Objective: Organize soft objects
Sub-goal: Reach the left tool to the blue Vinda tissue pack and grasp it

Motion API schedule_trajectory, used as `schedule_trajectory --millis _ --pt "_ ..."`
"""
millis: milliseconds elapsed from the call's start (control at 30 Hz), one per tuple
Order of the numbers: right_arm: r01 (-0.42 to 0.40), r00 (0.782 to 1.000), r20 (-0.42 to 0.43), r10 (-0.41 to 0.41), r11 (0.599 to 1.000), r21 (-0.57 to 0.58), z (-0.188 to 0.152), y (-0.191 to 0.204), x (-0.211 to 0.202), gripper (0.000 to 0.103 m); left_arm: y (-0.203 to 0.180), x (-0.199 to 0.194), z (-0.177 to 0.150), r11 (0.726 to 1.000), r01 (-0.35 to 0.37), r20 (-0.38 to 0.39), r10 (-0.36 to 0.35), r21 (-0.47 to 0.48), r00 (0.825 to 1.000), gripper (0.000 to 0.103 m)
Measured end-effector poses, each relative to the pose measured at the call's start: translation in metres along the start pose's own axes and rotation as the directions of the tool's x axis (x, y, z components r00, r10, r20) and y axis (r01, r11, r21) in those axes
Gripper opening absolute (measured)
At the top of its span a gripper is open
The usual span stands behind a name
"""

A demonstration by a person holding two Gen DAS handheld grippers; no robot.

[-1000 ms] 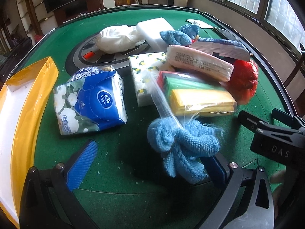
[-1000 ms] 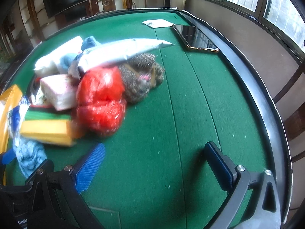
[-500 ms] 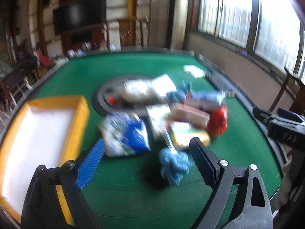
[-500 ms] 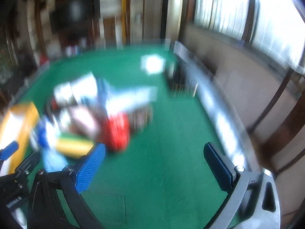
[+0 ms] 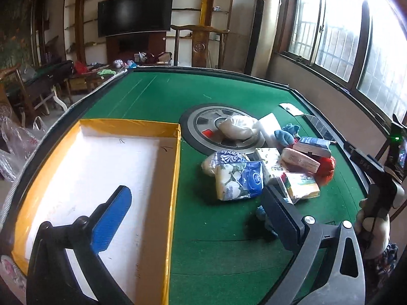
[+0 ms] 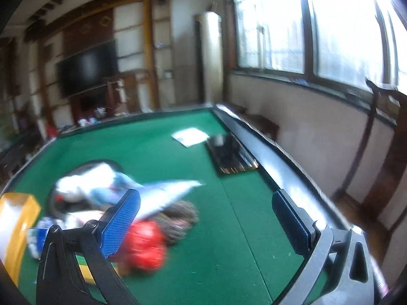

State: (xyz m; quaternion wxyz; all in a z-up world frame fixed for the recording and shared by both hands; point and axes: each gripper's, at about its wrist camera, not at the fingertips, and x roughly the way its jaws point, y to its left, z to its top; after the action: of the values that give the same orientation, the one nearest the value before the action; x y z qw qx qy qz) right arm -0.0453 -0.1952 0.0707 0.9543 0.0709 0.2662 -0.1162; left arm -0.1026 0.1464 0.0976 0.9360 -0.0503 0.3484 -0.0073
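A pile of soft things lies on the green table (image 5: 157, 96): a blue tissue pack (image 5: 239, 181), a lemon-print pack (image 5: 269, 160), a pink pack (image 5: 300, 158), a bagged yellow sponge (image 5: 301, 188), a red bag (image 5: 326, 166), white cloth (image 5: 237, 125), and a blue knitted cloth (image 5: 262, 213) partly hidden behind my left finger. My left gripper (image 5: 198, 216) is open and empty, raised above the table between the pile and a yellow-rimmed white tray (image 5: 175, 178). My right gripper (image 6: 206, 223) is open and empty, raised right of the blurred pile, with the red bag (image 6: 146, 246) below it.
A round grey hub (image 5: 203, 124) sits mid-table under the white cloth. A phone (image 6: 230, 157) and a white paper (image 6: 189, 136) lie near the right rail. The right gripper's body (image 5: 376, 178) shows at the right of the left wrist view.
Both grippers have lifted up and pulled back from the table. The left one was low against the blue knitted cloth; now it is high, with the tray in full view.
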Motion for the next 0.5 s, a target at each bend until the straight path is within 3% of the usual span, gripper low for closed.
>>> schedule_trajectory --millis 33,100,433,500 --pt "-0.017 0.999 -0.05 0.018 1.0 0.023 0.002 -0.005 0.012 0.102 -0.002 0.001 0.001 1.0 0.0 0.001 0.0 0.007 1.0 0.102" --pt "-0.05 0.998 -0.046 0.054 0.996 0.078 0.003 -0.018 0.009 0.102 -0.006 0.01 0.004 1.0 0.0 -0.009 0.0 0.022 1.0 0.102" --pt "-0.115 0.985 -0.123 0.122 0.991 0.061 -0.005 -0.016 0.018 0.102 -0.046 0.057 0.02 0.99 -0.022 -0.036 0.027 0.141 0.999 0.102" --pt "-0.115 0.985 -0.121 0.122 0.992 0.061 -0.002 -0.012 0.021 0.102 -0.047 0.068 0.03 0.991 0.009 -0.041 -0.003 0.131 0.999 0.102"
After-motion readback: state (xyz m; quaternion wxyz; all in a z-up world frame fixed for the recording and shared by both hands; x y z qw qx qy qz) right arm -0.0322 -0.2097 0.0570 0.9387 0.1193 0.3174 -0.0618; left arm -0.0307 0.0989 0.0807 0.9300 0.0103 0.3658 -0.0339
